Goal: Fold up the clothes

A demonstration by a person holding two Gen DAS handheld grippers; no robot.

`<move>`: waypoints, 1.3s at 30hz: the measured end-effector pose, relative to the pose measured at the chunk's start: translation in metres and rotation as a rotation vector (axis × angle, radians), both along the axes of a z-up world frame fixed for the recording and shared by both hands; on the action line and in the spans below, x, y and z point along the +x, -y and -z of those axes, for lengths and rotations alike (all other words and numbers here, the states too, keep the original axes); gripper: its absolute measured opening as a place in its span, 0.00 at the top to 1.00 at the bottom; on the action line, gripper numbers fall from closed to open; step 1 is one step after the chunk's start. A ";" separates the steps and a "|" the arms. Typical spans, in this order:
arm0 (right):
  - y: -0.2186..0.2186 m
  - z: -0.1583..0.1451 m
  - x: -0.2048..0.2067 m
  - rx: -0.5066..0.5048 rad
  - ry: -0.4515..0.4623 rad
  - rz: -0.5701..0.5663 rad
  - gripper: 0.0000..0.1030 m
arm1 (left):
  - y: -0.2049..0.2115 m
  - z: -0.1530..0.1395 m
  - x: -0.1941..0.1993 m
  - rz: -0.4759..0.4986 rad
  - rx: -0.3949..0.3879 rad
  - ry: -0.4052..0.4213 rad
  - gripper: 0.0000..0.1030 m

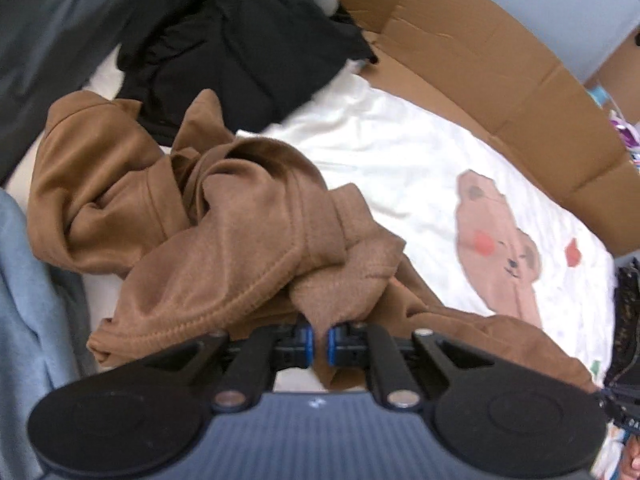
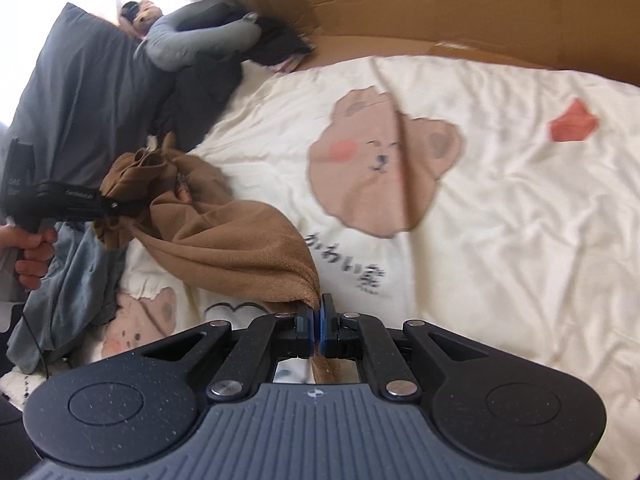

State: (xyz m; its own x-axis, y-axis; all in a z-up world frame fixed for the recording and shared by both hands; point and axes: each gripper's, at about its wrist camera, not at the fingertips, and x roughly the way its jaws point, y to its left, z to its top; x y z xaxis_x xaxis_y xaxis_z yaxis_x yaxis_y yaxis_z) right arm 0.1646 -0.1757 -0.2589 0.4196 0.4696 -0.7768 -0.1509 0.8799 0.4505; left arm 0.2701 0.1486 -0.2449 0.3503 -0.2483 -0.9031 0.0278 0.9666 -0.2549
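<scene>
While pinched, crumpled brown garment (image 1: 224, 216).

This is a bedroom in a home. A cream quilt printed with pink-brown cartoon bears (image 2: 500, 184) covers the bed. At the quilt's far left end lie a dark grey pillow (image 2: 80, 100) and a grey curved cushion (image 2: 192, 40); flattened brown cardboard (image 2: 420, 8) lines its far edge, and loose clothes lie on it.

Bear-print bed sheet (image 2: 500, 208), brown garment (image 1: 224, 232), black clothes (image 1: 240, 52)
</scene>
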 end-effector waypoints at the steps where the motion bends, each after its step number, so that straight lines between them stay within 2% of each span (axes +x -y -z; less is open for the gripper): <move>1: 0.004 -0.001 -0.003 -0.014 0.003 0.006 1.00 | 0.003 -0.001 -0.002 0.006 -0.008 0.003 0.93; 5: 0.015 -0.002 -0.014 -0.065 0.007 0.006 1.00 | 0.011 -0.008 -0.007 0.010 0.009 0.024 0.94; 9: 0.005 0.000 -0.026 -0.126 0.013 -0.054 1.00 | 0.006 -0.015 -0.009 -0.005 0.001 0.049 0.94; 14: -0.008 0.003 -0.035 -0.037 -0.028 -0.155 0.99 | -0.017 -0.020 -0.009 -0.050 0.002 0.062 0.94; 17: -0.016 0.005 -0.040 0.023 -0.066 -0.201 0.94 | -0.032 -0.020 -0.012 -0.082 0.022 0.054 0.94; 20: -0.019 0.006 -0.044 0.080 -0.106 -0.203 0.92 | -0.048 -0.018 -0.016 -0.106 0.041 0.048 0.94; 23: -0.017 0.003 -0.047 0.113 -0.112 -0.201 0.91 | -0.057 -0.019 -0.024 -0.078 0.081 0.035 0.94; 30: -0.017 0.007 -0.034 0.120 -0.131 -0.169 0.90 | -0.090 -0.022 -0.041 -0.101 0.141 0.011 0.94; 31: -0.020 0.008 -0.029 0.121 -0.123 -0.168 0.88 | -0.095 -0.021 -0.044 -0.111 0.142 0.005 0.94; 33: -0.026 0.009 -0.020 0.123 -0.106 -0.167 0.65 | -0.104 -0.021 -0.050 -0.135 0.148 -0.004 0.94; 34: -0.028 0.010 -0.015 0.123 -0.098 -0.167 0.61 | -0.108 -0.021 -0.053 -0.149 0.152 -0.006 0.94; 39: -0.042 0.014 0.007 0.128 -0.056 -0.164 0.61 | -0.130 -0.021 -0.068 -0.232 0.187 0.001 0.94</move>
